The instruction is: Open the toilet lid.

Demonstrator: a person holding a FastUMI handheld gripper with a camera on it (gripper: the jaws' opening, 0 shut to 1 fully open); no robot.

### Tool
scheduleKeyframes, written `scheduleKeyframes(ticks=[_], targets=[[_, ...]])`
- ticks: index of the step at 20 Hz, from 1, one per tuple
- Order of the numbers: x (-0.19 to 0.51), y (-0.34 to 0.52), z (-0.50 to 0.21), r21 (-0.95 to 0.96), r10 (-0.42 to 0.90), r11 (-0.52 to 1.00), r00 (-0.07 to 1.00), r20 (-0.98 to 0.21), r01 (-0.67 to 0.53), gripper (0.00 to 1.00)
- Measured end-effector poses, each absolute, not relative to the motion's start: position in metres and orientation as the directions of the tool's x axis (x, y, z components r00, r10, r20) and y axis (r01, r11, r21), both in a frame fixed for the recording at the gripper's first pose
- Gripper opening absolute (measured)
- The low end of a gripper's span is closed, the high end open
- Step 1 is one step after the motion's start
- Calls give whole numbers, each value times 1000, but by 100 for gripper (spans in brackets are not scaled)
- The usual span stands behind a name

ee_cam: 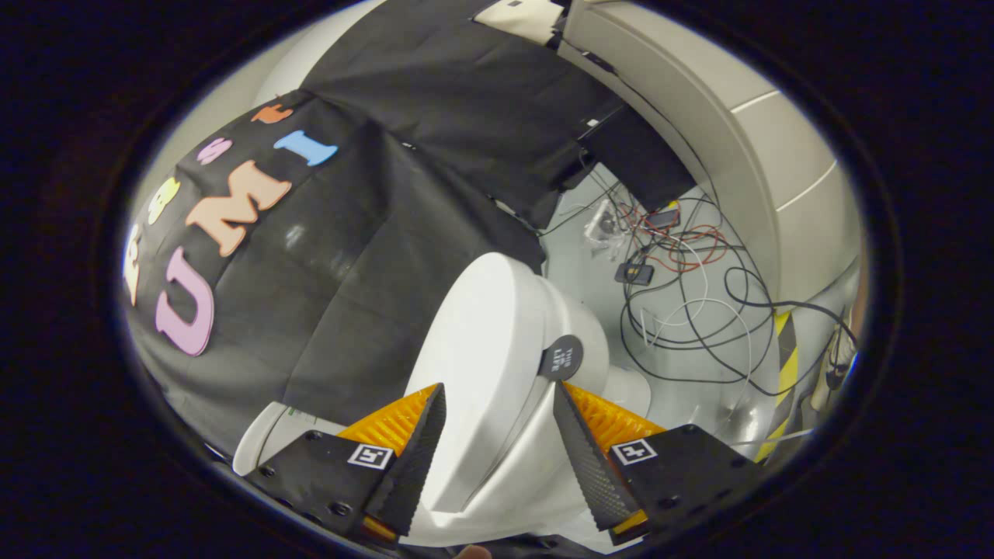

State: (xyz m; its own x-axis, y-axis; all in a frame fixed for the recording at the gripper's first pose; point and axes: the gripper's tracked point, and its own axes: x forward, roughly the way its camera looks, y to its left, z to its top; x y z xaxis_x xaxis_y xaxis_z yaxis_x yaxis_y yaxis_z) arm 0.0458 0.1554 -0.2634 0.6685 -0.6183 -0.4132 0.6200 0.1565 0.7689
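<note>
The place was a recording booth set up in a lab or workshop, not a real bathroom. A white toilet (497, 365) stood against a wall of black cloth (435, 155) hung in loose, creased sheets rather than tile or plaster. Beside it, on a bare grey floor (590, 287), lay a tangle of black, white and red cables (691, 303) with a few small devices among them. A strip of yellow-and-black hazard tape (786, 365) ran near the cables. Plain pale panels (761, 147) closed off the far side, like the walls of a work hall.
</note>
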Motion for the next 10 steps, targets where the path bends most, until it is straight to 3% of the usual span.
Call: scheduleKeyframes(ticks=[6,8,9,10], targets=[[49,133,-301,777,-579,39,648,-495,629,87],[53,128,-312,775,-563,21,648,-513,632,75],[55,127,-313,779,-553,15,654,-516,627,75],[56,124,-317,781,-546,0,654,-523,624,64]])
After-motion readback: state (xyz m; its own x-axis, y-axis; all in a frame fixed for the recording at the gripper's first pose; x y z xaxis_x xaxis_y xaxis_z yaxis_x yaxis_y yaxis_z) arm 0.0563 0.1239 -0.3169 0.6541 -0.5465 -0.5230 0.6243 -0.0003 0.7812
